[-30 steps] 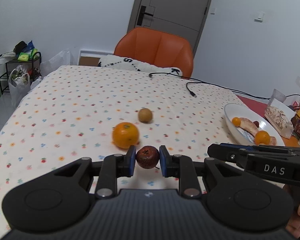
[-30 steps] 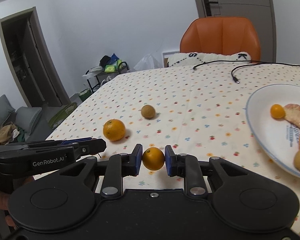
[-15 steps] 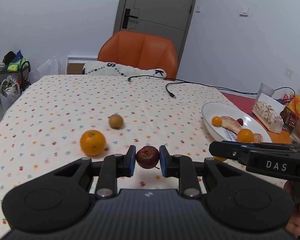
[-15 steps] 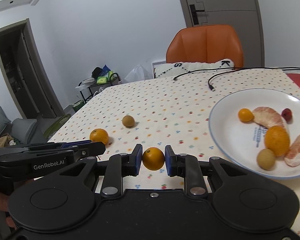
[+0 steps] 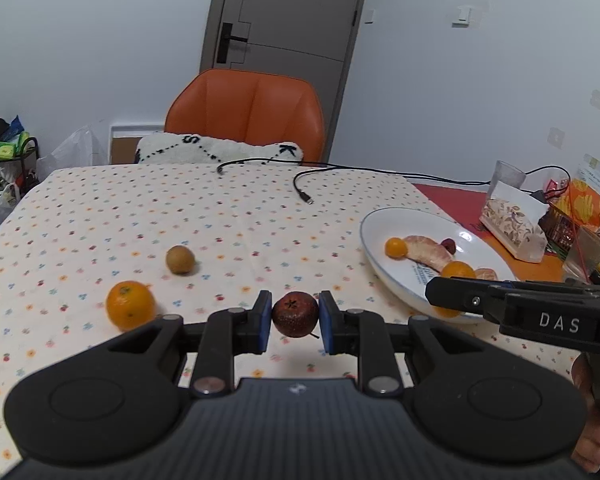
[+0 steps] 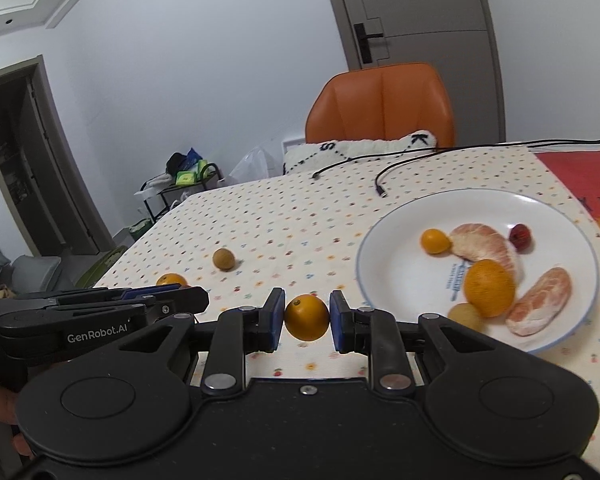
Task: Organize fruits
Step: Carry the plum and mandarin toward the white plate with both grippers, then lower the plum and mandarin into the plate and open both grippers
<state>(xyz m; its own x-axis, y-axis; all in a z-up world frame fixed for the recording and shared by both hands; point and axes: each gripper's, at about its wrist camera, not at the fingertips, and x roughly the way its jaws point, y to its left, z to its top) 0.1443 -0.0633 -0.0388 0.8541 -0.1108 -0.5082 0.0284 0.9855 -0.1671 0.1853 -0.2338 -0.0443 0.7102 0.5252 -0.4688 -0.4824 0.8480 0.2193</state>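
Note:
My left gripper (image 5: 294,318) is shut on a small dark red fruit (image 5: 295,314), held above the tablecloth left of the white plate (image 5: 384,276). My right gripper (image 6: 306,318) is shut on a small orange fruit (image 6: 307,317), held just left of the plate (image 6: 370,268). The plate holds a small orange (image 6: 435,241), a bigger orange (image 6: 489,288), peeled citrus segments (image 6: 540,302), a red fruit (image 6: 520,235) and a brown fruit (image 6: 465,316). On the cloth lie an orange (image 5: 130,310) and a brown round fruit (image 5: 180,259).
A black cable (image 5: 304,190) lies on the far side of the table. An orange chair (image 5: 246,114) with a white cushion stands behind it. Snack bags and a clear cup (image 5: 508,216) stand right of the plate. A rack (image 5: 4,160) stands at the left.
Both grippers have swung to the right toward the plate, each still holding its fruit. The plate now looks closer and larger in both views.

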